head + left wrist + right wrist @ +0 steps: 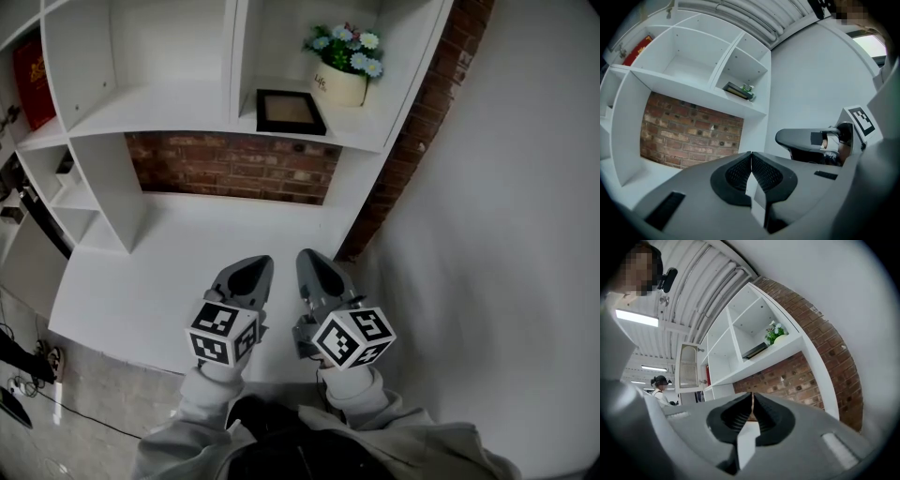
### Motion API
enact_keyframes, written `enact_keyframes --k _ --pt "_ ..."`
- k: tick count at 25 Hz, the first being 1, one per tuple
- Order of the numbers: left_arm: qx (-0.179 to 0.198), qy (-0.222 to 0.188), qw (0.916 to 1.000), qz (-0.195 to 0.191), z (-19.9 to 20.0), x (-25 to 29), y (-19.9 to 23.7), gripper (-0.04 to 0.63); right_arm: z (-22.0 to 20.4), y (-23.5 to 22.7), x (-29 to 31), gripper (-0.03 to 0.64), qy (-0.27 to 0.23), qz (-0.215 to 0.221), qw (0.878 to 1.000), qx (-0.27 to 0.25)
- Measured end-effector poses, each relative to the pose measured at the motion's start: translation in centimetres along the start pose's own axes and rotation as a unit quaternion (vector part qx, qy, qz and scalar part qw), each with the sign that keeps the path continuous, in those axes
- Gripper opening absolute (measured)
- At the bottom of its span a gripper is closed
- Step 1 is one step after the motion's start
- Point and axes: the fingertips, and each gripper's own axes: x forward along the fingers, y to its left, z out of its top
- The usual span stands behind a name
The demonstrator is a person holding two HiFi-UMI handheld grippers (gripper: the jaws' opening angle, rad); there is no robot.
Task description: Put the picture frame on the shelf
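Grey sleeves [202,403] are nearest in head view, both hands low over the white counter [141,281]. Left gripper [751,155]: we read the jaws as pressed together, nothing between them. Right gripper [752,397]: same, tips meeting, empty. Head view only gives us the marker cubes [223,333] and the jaw backs, so we take jaw state from the gripper views. Left gripper view also catches the right gripper side-on at its right edge. Further out, a brick wall [234,169] backs the counter. Above it the picture frame [290,111] lies flat on the shelf [159,111], just beside the flower pot [342,82]. A red box [33,80] is in the far-left compartment. Only the right gripper view shows a person [660,389] in the background.
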Motion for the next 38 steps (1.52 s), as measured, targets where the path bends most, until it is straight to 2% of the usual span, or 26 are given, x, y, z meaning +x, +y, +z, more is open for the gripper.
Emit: enact_keyframes --k 5,10,16,20,25,38 --pt "-0.012 0.020 0.9997 0.000 -4.2 -1.3 -1.1 0.005 -4.8 -0.6 -1.9 0.012 0.038 -0.010 0.999 -0.015" --pt "-0.029 0.028 0.9991 0.016 -7.9 -2.9 -1.3 0.005 -9.0 -1.1 -3.6 0.012 0.068 -0.020 0.997 -0.019" --pt "-0.039 0.014 0.9988 0.024 -11.0 -3.8 -1.6 0.005 -10.6 -0.7 -3.5 0.012 0.047 -0.013 0.998 -0.031" --pt "-0.050 0.027 0.9980 0.027 -13.2 -4.8 -1.8 0.005 -11.6 0.1 -3.7 0.012 0.052 -0.013 0.998 -0.029" --pt "-0.058 0.030 0.9975 0.028 -13.5 -5.4 -1.8 0.005 -12.8 0.6 -3.9 0.012 0.070 -0.020 0.997 -0.021" --pt "-0.062 0.022 0.9975 0.025 -13.0 -5.7 -1.9 0.005 -12.0 0.8 -4.3 0.012 0.075 -0.017 0.997 -0.021"
